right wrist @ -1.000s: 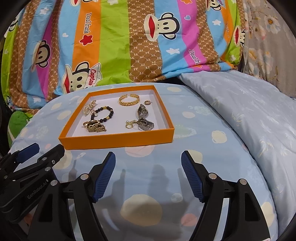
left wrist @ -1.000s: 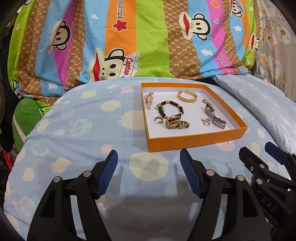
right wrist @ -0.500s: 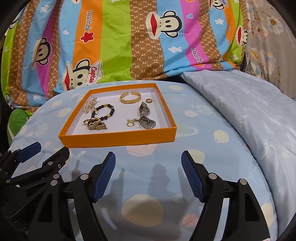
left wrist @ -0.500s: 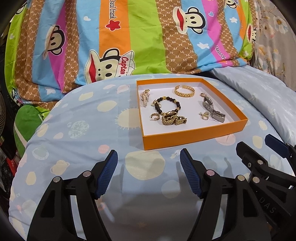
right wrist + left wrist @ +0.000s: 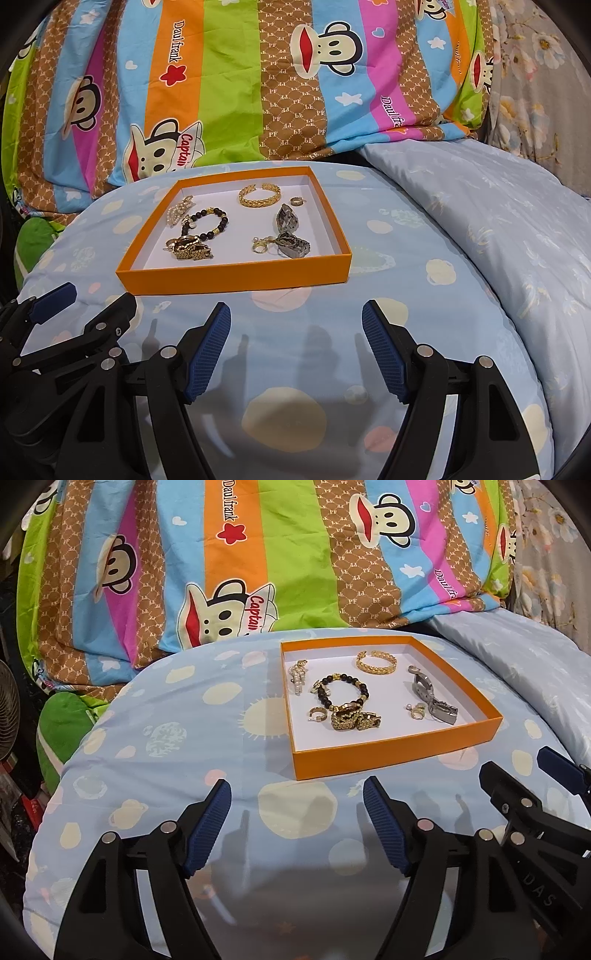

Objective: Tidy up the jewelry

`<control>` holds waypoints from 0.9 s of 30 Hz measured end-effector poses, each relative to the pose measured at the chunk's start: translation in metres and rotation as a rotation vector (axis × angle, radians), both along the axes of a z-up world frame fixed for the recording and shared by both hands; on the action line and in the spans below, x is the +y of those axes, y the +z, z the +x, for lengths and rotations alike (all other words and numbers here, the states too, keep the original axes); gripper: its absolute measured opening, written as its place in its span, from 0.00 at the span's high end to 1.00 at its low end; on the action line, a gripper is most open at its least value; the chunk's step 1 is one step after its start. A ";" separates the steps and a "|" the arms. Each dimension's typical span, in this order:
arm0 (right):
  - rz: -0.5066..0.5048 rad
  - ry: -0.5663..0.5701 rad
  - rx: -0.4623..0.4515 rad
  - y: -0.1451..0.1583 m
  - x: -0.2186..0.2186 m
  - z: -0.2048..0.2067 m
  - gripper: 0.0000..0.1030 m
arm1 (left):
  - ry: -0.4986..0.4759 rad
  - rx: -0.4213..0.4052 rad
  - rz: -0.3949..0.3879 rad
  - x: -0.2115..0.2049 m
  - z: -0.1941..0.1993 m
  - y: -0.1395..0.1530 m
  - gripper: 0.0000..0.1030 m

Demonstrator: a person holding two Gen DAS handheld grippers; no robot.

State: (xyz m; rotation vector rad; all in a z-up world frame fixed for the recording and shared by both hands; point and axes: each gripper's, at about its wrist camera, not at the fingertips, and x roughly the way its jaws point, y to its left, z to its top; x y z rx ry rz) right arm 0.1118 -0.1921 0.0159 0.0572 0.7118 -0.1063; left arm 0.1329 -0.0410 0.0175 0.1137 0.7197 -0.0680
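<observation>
Left gripper (image 5: 297,825) jaws just opened bit wider, nothing between. Right gripper (image 5: 295,345) wide open, empty. Shallow orange cardboard tray (image 5: 399,751) at 12 o'clock, gold and black jewelry inside, untouched. Sorting not begun.

Left wrist view: tray (image 5: 397,755) right of centre on the cushion (image 5: 177,738); quilt (image 5: 258,561) fills the upper frame behind. In the tray: bangle (image 5: 376,662) at top, beaded bracelet (image 5: 345,688) centre, watch (image 5: 432,698) right, brooch (image 5: 298,674) left. Left tool (image 5: 297,827) at bottom; right tool (image 5: 517,775) lower right.
</observation>
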 end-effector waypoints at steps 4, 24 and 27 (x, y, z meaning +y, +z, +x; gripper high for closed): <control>0.000 0.001 0.001 0.000 0.000 0.000 0.30 | 0.011 -0.006 0.011 -0.001 0.000 0.001 0.28; 0.000 0.000 0.000 -0.001 0.000 0.000 0.30 | 0.014 0.000 0.019 0.000 0.002 0.000 0.28; 0.002 -0.004 0.000 0.000 -0.002 0.000 0.30 | 0.017 0.005 0.020 0.000 0.002 -0.002 0.25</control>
